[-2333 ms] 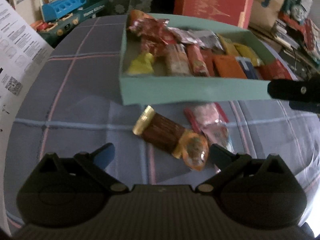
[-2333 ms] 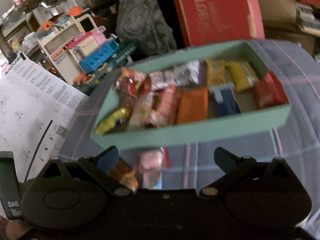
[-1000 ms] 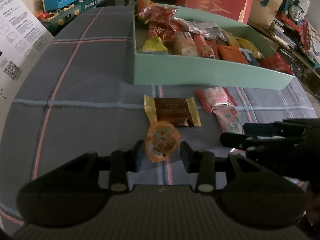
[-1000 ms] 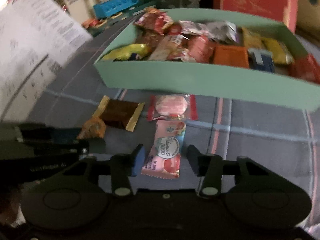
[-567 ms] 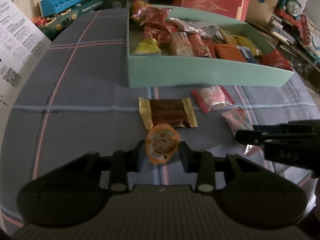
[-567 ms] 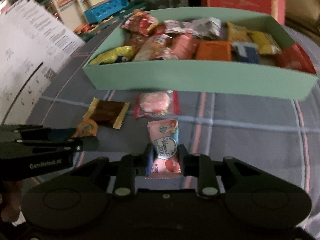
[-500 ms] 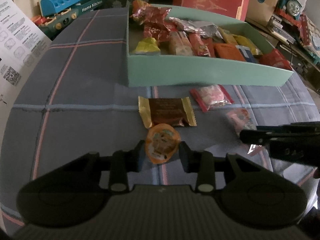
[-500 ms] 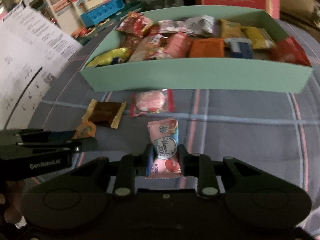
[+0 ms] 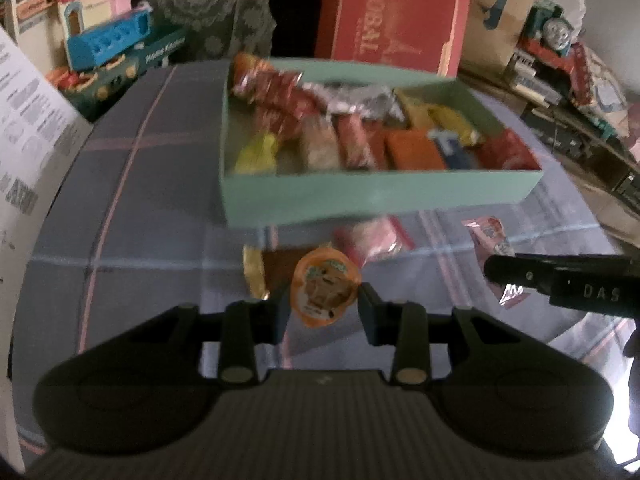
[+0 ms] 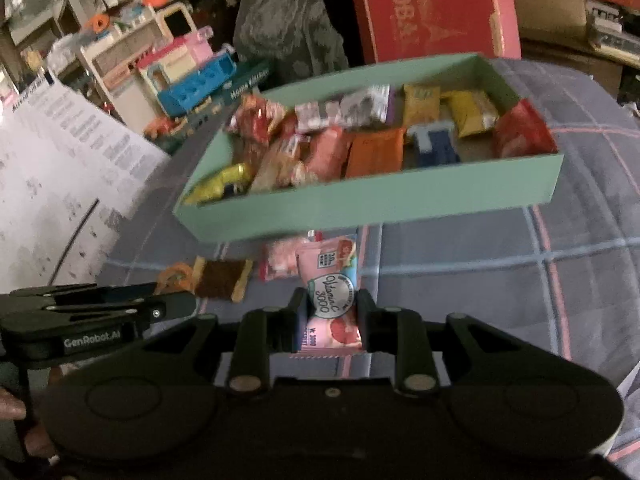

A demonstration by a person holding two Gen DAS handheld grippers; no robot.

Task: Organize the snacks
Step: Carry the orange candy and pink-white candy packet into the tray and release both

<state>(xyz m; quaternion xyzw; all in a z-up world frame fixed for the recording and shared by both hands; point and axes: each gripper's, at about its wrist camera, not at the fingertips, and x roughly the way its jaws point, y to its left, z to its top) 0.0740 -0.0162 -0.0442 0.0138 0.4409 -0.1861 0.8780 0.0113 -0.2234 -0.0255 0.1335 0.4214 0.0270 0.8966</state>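
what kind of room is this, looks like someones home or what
Most likely a lived-in home room, perhaps a child's play area: a toy kitchen set and a toy train sit behind a checked cloth, with cardboard boxes stacked around a green snack box.

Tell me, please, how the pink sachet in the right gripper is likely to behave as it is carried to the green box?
Held by the right gripper, the pink sachet stands up unsupported, so it seems fairly stiff and light. Its glossy film may be slippery. Only its lower part is pinched, so it could swing.
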